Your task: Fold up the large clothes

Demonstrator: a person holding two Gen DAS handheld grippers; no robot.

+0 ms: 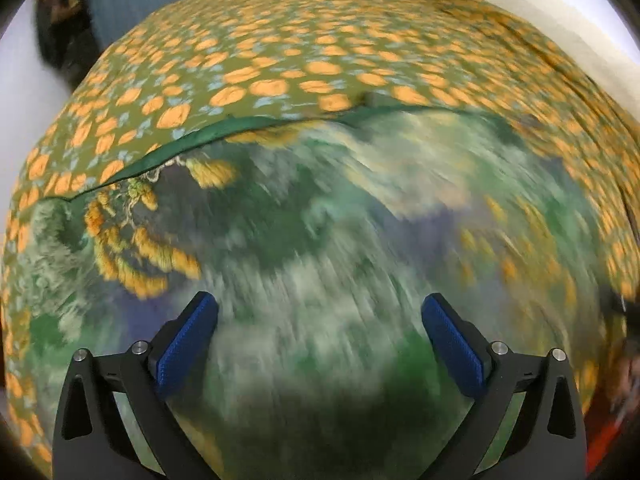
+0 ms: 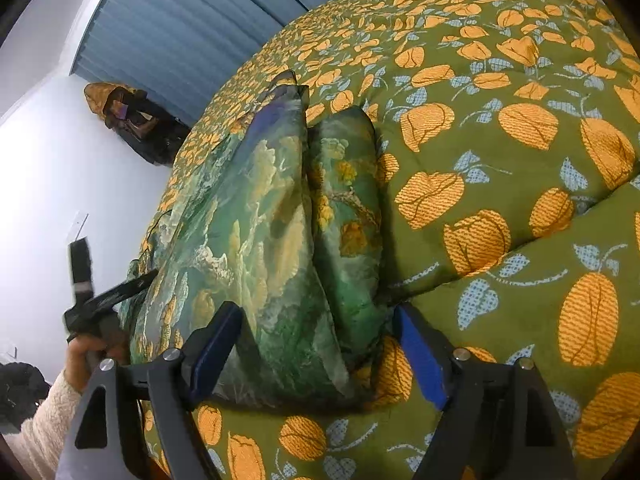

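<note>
Both jaws spread over the green garment on the bed.

Left wrist view: my left gripper [image 1: 320, 320] hangs above the garment [image 1: 304, 216], a green printed cloth with yellow flower patches, spread on the bedspread [image 1: 280, 60], which is olive with orange fruit. The jaws stand wide apart with nothing between the blue pads [image 1: 184, 344]. Most of the cloth here is blurred; its dark green hem runs across the middle of the picture. Right wrist view: my right gripper [image 2: 316, 354] sits low at the near end of the garment [image 2: 256, 220], which lies in two long folds side by side on the bedspread [image 2: 500, 152]. The jaws are spread, one pad on each side of the folds; I see no pinch. At far left a hand [image 2: 86, 356] in a cream sleeve [image 2: 44, 428] holds the other gripper.
</note>
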